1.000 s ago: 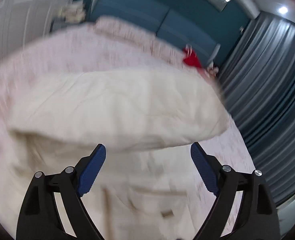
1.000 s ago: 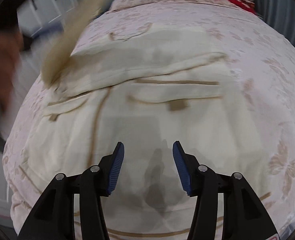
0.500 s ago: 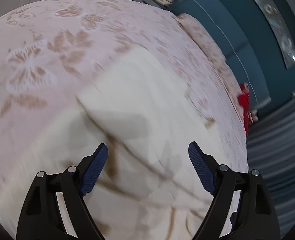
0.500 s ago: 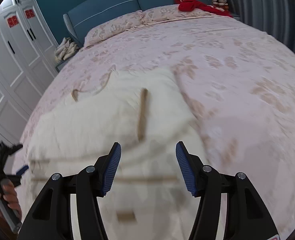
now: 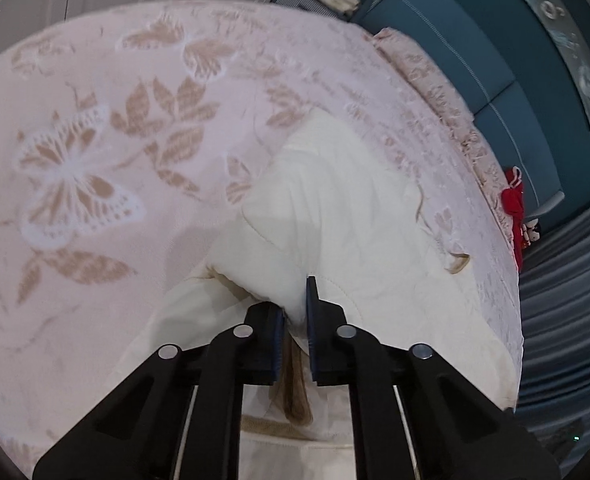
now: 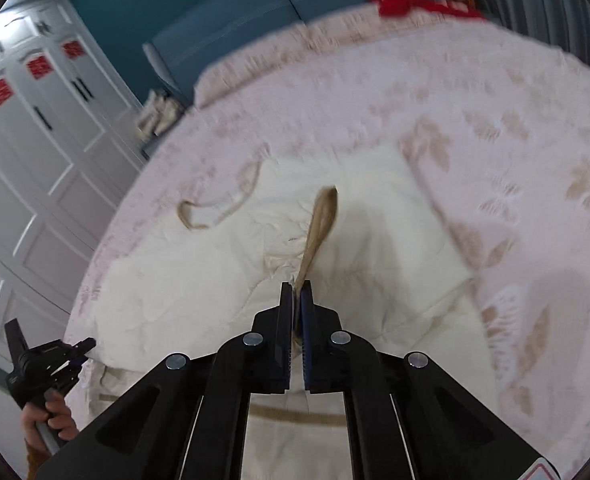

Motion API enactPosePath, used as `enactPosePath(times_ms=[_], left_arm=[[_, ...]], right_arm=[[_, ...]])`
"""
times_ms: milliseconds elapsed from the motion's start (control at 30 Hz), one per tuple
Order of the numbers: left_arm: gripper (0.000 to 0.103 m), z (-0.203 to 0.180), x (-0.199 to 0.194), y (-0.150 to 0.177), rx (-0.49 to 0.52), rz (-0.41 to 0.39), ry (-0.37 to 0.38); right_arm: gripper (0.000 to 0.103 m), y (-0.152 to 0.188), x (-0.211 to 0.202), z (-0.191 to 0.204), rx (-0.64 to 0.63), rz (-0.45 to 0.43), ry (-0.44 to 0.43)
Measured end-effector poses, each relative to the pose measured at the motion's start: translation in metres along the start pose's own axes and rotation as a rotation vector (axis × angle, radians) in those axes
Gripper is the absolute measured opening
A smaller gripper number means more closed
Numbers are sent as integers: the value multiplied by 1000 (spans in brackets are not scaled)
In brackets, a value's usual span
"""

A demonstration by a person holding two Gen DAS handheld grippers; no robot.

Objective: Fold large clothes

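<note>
A large cream garment (image 5: 347,216) with tan straps lies partly folded on the pink floral bedspread (image 5: 95,160). My left gripper (image 5: 295,300) is shut on a thick fold at the garment's near edge. In the right wrist view the garment (image 6: 215,256) spreads across the bed, with a tan strap loop (image 6: 215,208) at its far left. My right gripper (image 6: 297,296) is shut on the cloth where a tan strap (image 6: 319,224) rises from the jaws. The left gripper (image 6: 81,350) also shows at the lower left of that view, at the garment's edge.
A blue headboard (image 6: 295,12) and a pink pillow (image 6: 275,60) stand at the far end of the bed. Red clothing (image 6: 407,0) lies by the pillows. White wardrobes (image 6: 35,140) line the left side. Grey curtains (image 5: 567,280) hang on the right.
Both grippers were open above the garment; now both have dropped to its near edge and shut on the cloth. The raised fold has been laid down flat.
</note>
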State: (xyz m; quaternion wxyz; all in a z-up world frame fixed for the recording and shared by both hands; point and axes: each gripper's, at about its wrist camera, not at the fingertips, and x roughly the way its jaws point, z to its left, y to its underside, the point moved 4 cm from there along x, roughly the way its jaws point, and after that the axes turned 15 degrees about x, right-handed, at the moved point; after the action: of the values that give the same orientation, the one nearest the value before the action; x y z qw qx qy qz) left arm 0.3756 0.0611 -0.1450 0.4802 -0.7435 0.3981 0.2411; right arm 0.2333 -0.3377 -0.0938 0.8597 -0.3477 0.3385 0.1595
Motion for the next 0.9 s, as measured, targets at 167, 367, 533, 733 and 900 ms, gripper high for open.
enactPosePath(times_ms=[167, 367, 533, 733, 900], left_arm=[[8, 7, 18, 22, 27, 56, -51], [8, 5, 24, 29, 75, 65, -92], [12, 4, 29, 33, 114, 57, -114], [40, 8, -13, 33, 101, 12, -47], [66, 22, -43, 37, 112, -15, -74]], right_arm=[[3, 26, 37, -30, -39, 97, 136], [3, 39, 58, -45, -39, 122, 171], [3, 43, 64, -44, -61, 116, 178], [21, 39, 19, -44, -14, 92, 137], [31, 45, -12, -53, -2, 81, 145]])
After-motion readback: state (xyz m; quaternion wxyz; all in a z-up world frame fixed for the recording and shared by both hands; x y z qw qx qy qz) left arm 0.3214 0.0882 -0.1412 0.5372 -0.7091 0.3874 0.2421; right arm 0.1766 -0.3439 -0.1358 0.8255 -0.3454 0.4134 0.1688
